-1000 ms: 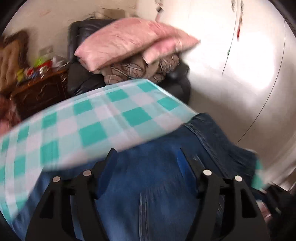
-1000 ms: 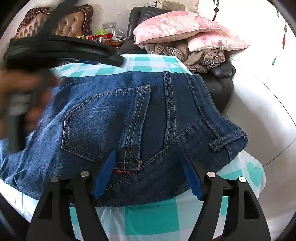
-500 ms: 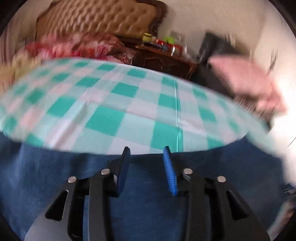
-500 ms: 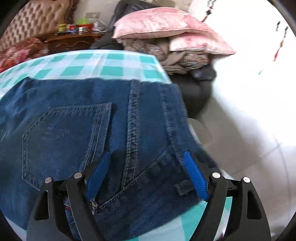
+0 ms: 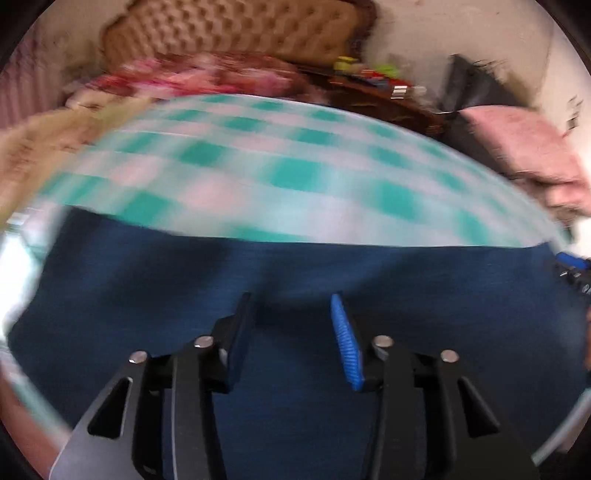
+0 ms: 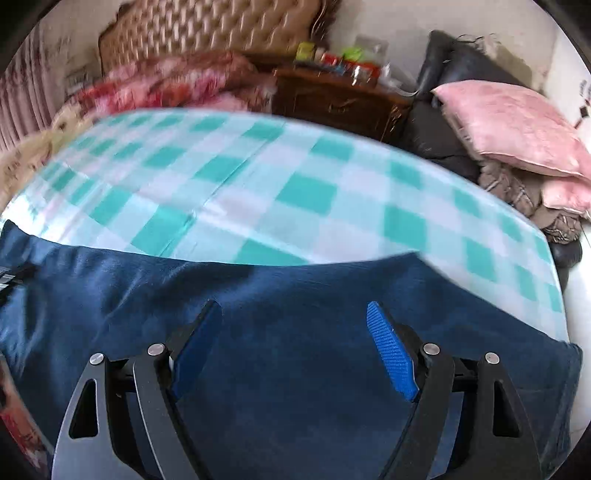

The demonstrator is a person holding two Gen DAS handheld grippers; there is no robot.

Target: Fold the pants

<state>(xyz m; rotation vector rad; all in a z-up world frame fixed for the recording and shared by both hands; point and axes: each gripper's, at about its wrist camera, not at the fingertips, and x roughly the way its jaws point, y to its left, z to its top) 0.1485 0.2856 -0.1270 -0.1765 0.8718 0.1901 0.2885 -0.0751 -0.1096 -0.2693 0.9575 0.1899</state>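
Left wrist view: we are looking along the left gripper [image 5: 293, 306], whose two black fingers with blue ribbed pads [image 5: 345, 341] are standing apart above the dark blue denim pants [image 5: 424, 295], with nothing pinched between them. The pants are lying across the near part of the teal-and-white checked tablecloth [image 5: 295, 173], filling the lower half of the view. At the far right edge we are seeing a small blue and black piece of the right gripper [image 5: 570, 260], too cut off to read further. Much of this view is blurred.

Right wrist view: we are looking along the right gripper [image 6: 295, 317], its jaws spread wide over the same pants [image 6: 303, 362], with only flat denim showing between them and no fabric clamped. The far edge of the pants is running across the middle of the view, and the checked tablecloth [image 6: 332, 192] is stretching away beyond it.

Behind the table we are seeing a tan tufted headboard [image 6: 207, 29], a red floral blanket [image 6: 173, 83] heaped in front of it, and a dark wooden nightstand [image 6: 332, 98] carrying small colourful items that are too blurred to identify. To the right, a pink satin pillow [image 6: 517, 125] is resting on a black leather armchair [image 6: 439, 136], above a bundle of plaid brown cloth [image 6: 517, 188].
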